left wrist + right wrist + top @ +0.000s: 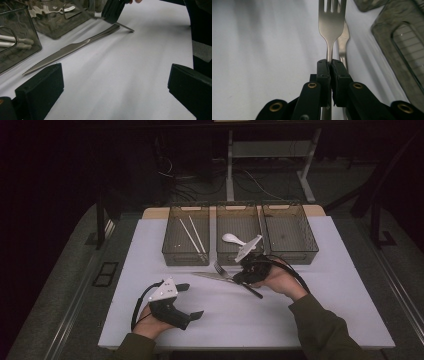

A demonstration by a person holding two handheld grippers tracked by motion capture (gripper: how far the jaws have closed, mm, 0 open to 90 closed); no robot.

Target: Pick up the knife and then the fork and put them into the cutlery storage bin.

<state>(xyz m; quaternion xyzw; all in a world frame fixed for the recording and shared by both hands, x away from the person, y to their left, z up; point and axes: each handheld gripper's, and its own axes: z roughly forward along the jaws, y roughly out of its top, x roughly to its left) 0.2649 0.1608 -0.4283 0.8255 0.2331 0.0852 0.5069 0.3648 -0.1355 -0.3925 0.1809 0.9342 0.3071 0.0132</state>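
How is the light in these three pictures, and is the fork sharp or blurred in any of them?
High view: the white table is lit, the room behind is nearly black. Right gripper view: the fork, clamped in the right gripper, is fairly sharp, with soft shadow beside it. Left gripper view: the knife reflects light, and the clear bins show glare.

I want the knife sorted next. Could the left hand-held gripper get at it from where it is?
Probably yes: the left hand-held gripper is open, with bare table between it and the knife; nothing blocks its blade end.
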